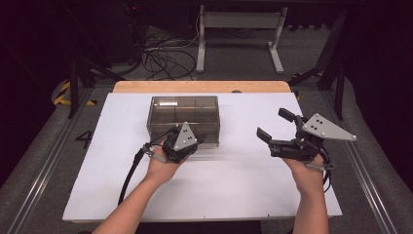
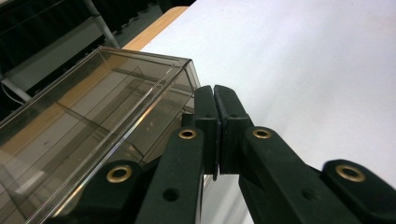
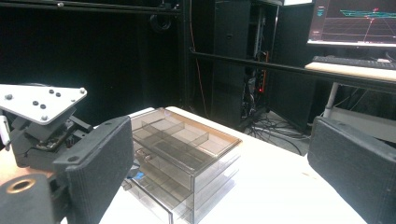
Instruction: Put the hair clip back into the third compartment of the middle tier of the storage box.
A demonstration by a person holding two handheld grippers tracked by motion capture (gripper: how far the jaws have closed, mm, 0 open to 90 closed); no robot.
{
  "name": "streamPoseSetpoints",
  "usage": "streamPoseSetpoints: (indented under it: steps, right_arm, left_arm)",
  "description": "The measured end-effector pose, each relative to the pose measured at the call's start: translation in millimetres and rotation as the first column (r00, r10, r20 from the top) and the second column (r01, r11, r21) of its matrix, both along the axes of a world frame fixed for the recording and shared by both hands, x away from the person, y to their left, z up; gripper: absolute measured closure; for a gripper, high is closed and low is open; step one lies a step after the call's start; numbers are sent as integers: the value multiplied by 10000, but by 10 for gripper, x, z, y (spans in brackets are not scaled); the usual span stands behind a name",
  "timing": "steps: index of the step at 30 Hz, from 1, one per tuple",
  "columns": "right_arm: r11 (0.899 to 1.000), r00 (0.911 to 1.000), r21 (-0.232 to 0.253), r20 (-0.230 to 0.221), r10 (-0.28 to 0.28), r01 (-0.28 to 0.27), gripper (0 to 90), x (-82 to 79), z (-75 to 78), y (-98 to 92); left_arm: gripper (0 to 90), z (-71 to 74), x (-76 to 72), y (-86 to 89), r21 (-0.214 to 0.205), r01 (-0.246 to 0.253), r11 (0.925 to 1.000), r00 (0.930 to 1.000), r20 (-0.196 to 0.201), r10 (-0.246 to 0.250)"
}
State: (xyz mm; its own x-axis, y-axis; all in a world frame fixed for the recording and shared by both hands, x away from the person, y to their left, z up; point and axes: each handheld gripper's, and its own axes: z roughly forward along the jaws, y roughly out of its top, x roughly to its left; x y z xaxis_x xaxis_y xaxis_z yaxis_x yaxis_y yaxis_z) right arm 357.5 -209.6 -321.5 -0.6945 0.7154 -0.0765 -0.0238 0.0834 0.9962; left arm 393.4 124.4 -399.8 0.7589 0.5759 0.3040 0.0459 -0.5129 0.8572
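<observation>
high view: a smoky clear plastic box (image 1: 183, 118) with inner dividers sits on the white table top (image 1: 234, 185), toward its far half and a little left of centre, its long side running across the table. in the right gripper view the same box (image 3: 187, 158) shows stacked shallow drawers with small compartments, and one low drawer looks drawn slightly out at the near corner, though the blur makes that hard to settle

the left gripper (image 1: 181, 144) is at the near front wall of the box, toward its right end, held in the person's left hand (image 1: 163, 165). in the left gripper view its two black jaws are pressed together with nothing between them, and the tips (image 2: 215, 100) lie just beside the upper corner of the box (image 2: 93, 116); whether they touch the wall cannot be told

the right gripper (image 1: 275, 127) is well apart from the box, over the right part of the table, held in the right hand (image 1: 307, 170) and pointing left toward the box. its jaws are spread wide with nothing between them, and in the right gripper view the two padded jaws frame the box from a distance, with the left gripper (image 3: 42, 126) and its grey plate at the left edge

beyond the far wooden edge of the table lie loose cables (image 1: 163, 56) and the legs of a white stand (image 1: 238, 34) on the floor
</observation>
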Motion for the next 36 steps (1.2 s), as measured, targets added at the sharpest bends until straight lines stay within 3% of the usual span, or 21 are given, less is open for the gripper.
streamPoseSetpoints:
  steps: [15,22,36]
  right_arm:
    - [10000,10000,22,0,29,-29,80,-4,3,-7]
    - [10000,10000,-38,25,37,-37,80,-2,1,-14]
    - [10000,10000,41,-70,26,-25,80,1,-4,-10]
  left_arm:
    - [887,-21,101,-50,-621,-138,9980,9997,-223,124]
    - [886,-52,162,-76,-1155,-385,9926,9988,-340,348]
    - [885,-142,285,-90,-1211,-592,9909,9954,-825,494]
